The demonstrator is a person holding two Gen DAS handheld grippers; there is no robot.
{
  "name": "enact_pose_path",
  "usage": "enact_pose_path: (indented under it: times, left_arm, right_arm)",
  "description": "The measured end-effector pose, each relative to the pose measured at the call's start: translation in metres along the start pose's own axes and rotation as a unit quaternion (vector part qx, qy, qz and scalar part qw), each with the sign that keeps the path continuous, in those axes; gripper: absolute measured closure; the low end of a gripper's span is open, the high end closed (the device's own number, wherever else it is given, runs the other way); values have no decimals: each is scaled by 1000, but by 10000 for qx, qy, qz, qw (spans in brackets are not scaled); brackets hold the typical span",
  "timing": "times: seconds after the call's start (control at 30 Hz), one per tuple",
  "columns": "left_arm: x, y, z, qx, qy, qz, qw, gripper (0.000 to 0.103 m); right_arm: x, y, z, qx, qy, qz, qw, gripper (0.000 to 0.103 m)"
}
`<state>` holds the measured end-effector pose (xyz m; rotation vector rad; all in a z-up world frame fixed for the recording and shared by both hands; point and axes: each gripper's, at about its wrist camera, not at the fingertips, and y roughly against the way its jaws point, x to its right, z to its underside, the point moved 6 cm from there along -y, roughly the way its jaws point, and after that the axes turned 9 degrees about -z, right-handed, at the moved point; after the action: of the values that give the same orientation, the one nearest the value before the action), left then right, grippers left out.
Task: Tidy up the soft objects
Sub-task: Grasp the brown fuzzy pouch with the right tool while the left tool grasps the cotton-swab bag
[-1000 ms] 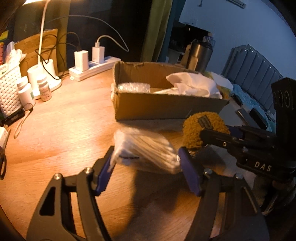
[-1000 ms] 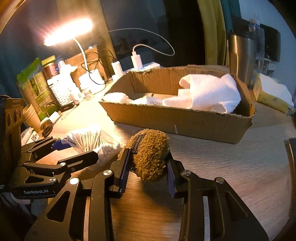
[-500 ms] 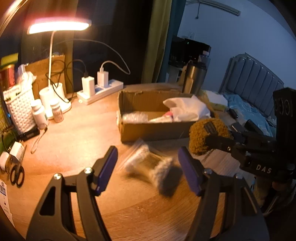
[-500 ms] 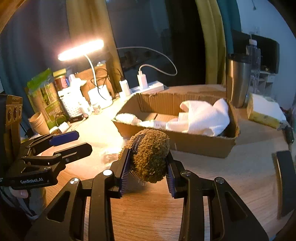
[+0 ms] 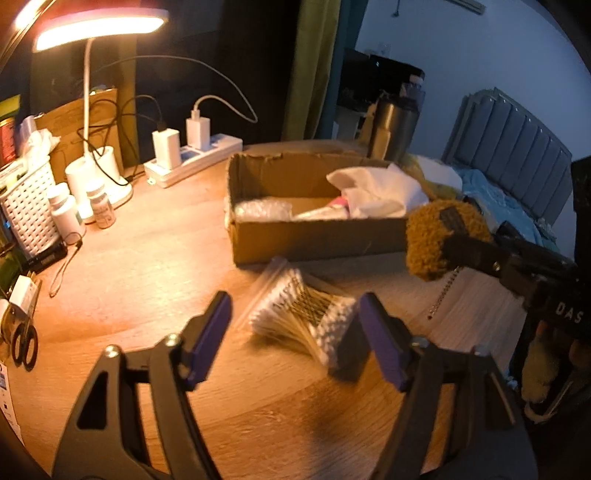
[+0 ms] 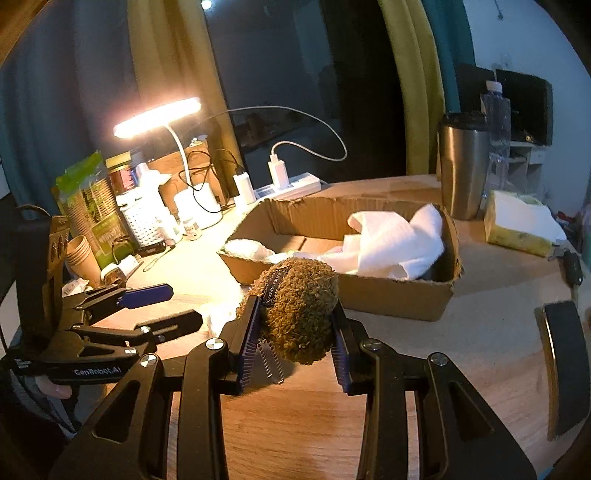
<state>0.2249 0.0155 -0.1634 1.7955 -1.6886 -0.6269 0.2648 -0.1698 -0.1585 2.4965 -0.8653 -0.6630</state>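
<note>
- The right tongs [image 6: 295, 345] were clamped on a brown, curly-textured plush ball [image 6: 301, 308], with both ribbed blue pads pressed against its sides.
- The plush ball carried a dark woven label on its upper face, and a short metal bead chain [image 5: 442, 293] hung below it.
- The plush ball was held clear of the wooden tabletop [image 6: 295, 424], in front of the near wall of the shallow brown cardboard box [image 6: 388, 295].
- The left tongs [image 5: 295, 336] stood wide apart and gripped nothing.
- A clear plastic bag of white-tipped cotton swabs [image 5: 306, 319] lay on the tabletop between and just ahead of the left tongs' blue pads; whether either pad touched it could not be told.
- The bag of cotton swabs lay outside the cardboard box, near its front wall.
- Inside the cardboard box, a crumpled white cloth [image 6: 391, 245] filled the right end and a small clear bubble-wrap bundle [image 5: 264, 210] lay at the left end.
- Behind the box stood a steel insulated tumbler [image 6: 463, 168].
- A white power strip [image 5: 194, 162] with two white chargers plugged in lay at the rear of the tabletop.
- A lit white desk lamp [image 5: 98, 27] stood at the rear left, beside a white lattice basket [image 5: 26, 205] and two small white pill bottles [image 5: 83, 206].
</note>
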Motion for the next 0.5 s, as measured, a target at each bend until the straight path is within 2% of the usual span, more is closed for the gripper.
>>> enact_pose_path:
  times: [0.27,0.5]
  left_arm:
    - [24,-26,10,-282,-441,-62,9986,16]
    - [34,-42,6,-267,-920,-322,9949,16]
  right_arm:
    - [18,-2,7,-19,-211,9,9998,66]
    - [34,-7,10,-42,-385,-17,9992,66]
